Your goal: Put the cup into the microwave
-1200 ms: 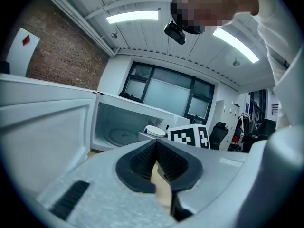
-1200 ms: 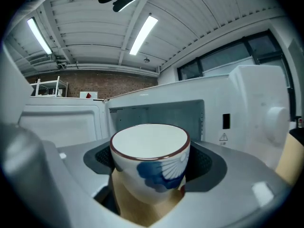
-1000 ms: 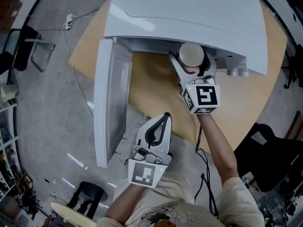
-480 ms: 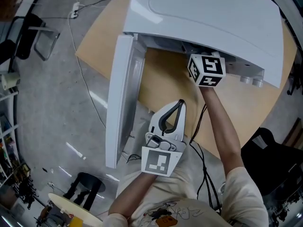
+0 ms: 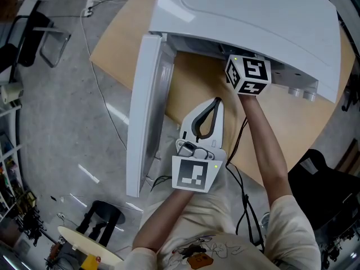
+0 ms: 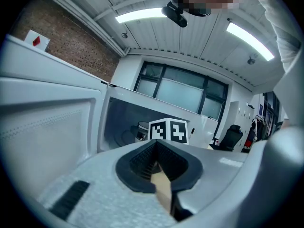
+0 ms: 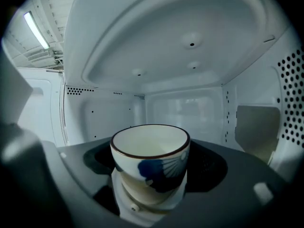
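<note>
The white microwave (image 5: 247, 16) stands on the round wooden table (image 5: 287, 128) with its door (image 5: 147, 111) swung open to the left. My right gripper (image 7: 151, 186) reaches into the cavity and is shut on the cup (image 7: 151, 158), a white cup with a brown rim and a blue pattern, held upright just above the cavity floor. From the head view only that gripper's marker cube (image 5: 247, 75) shows at the opening; the cup is hidden there. My left gripper (image 5: 216, 101) hangs shut and empty in front of the opening, beside the door.
The open door stands close on the left of my left gripper. A cable (image 5: 243, 145) runs along the right forearm. A black stool (image 5: 104, 215) and a floor cable (image 5: 107, 122) lie left of the table, and a dark chair (image 5: 323, 179) to the right.
The right gripper has carried the cup from the microwave's opening into the cavity, so the cup has left the head view. The left gripper has moved forward toward the microwave.
</note>
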`<state>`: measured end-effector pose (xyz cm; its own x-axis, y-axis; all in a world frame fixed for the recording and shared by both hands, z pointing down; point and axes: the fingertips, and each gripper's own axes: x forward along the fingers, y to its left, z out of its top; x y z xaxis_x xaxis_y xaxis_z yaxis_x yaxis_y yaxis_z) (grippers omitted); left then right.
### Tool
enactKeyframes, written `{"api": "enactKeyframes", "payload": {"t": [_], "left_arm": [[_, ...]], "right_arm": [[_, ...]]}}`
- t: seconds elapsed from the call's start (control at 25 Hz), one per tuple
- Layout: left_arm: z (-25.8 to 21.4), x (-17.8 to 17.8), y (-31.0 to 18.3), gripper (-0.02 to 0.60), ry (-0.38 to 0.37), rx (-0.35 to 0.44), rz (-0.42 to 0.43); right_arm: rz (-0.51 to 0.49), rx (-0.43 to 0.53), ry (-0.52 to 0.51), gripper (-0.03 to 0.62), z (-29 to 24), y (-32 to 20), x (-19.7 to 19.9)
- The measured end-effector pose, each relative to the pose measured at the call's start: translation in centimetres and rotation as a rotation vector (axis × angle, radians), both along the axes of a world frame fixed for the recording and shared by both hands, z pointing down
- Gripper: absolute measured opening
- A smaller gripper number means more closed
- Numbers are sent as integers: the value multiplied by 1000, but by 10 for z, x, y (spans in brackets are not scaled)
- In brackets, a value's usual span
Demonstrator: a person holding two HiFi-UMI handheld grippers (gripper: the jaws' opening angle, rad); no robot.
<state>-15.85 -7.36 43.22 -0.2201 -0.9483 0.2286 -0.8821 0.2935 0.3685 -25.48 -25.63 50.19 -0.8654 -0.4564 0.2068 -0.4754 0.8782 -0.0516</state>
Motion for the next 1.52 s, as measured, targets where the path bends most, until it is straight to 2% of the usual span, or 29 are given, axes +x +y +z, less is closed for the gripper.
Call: {"api": "enactKeyframes", "payload": {"t": [0.28,0.52,0.72,0.8,0.96,1.08,1.28,1.36,1.52], "left_arm": [[-4,6,5,5,-3,2,16],[-17,10,8,5,-15,22,40],[-39,18,17,5,-47,27,55],[-48,21,22,5,-76,13,80],[-66,26,30,4,-120,3,129],[-83,30,31,5,-138,32,166],[-106,47,28,3,-153,70,264],[-109,59,32,4,-160,64,314],[-115,95,35,4,-159,63,407]], "right_arm": [[5,-10,-29,468,-6,7,12],[7,8,-48,468,-29,29,36],[-20,-36,-39,448,-42,70,71],[-33,-56,-31,420,-51,90,91],[-27,-92,-33,302,-79,120,136],[19,-118,-45,214,-102,138,168],[112,-101,-49,112,-138,163,221],[157,-89,-46,21,-146,176,240],[222,-92,-27,6,-158,193,278]]}}
